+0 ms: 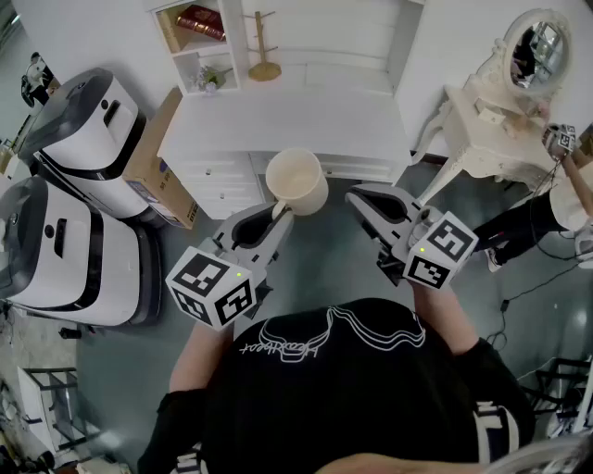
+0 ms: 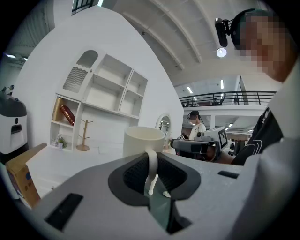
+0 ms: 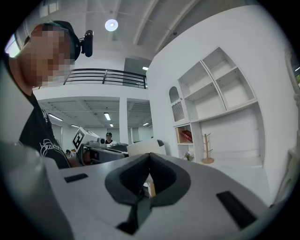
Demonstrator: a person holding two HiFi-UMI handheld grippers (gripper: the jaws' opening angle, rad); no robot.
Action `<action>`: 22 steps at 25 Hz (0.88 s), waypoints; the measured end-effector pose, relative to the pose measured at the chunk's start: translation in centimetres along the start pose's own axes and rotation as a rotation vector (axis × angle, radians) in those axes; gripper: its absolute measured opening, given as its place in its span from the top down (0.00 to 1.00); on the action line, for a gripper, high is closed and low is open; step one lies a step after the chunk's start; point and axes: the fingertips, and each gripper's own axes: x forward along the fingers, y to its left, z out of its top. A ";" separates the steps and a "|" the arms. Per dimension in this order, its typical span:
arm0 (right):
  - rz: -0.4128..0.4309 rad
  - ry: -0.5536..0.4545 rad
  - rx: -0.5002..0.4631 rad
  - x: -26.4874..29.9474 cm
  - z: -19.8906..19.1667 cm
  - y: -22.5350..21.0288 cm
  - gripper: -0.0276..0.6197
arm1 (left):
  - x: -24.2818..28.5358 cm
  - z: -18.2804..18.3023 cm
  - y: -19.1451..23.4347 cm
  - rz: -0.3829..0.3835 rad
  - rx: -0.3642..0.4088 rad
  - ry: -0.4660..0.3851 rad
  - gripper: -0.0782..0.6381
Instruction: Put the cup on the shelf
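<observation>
Cream-coloured cup point(image 1: 296, 181): upright with its mouth upward, carried in the air over the grey floor point(image 1: 324, 259). It sits just in front of the front edge of the white cabinet point(image 1: 287, 125) and touches nothing but the gripper.

Left gripper point(image 1: 280, 212): its jaws are clamped on the cup's handle. In the left gripper view the handle loop runs down between the two dark pads and the cup body stands just beyond the tips. Its marker cube point(image 1: 211, 287) faces the head camera.

Right gripper point(image 1: 358, 196): beside the cup on its right and not touching it. In the right gripper view its jaws meet at the tips with nothing between them. Its marker cube point(image 1: 441, 250) also faces up.

Shelf point(image 1: 197, 42): a white unit of open compartments standing on the cabinet top against the wall.
- A red book point(image 1: 198, 22) leans in one compartment.
- A small plant point(image 1: 211, 78) sits in the one below.
- A wooden mug tree point(image 1: 264, 48) stands on the cabinet top just beside the unit.

Surroundings:
- A cardboard box point(image 1: 157, 157) leans against the cabinet's left end.
- Two white-and-black machines point(image 1: 69, 194) stand further left.
- A white dressing table point(image 1: 491, 125) with an oval mirror point(image 1: 536, 46) stands to the right.
- The operator wears a black printed shirt point(image 1: 352, 389).
</observation>
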 end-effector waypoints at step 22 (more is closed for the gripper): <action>-0.006 0.026 0.053 3.6 -2.2 -5.2 0.95 | 3.0 -0.5 5.1 0.015 -0.053 -0.016 0.82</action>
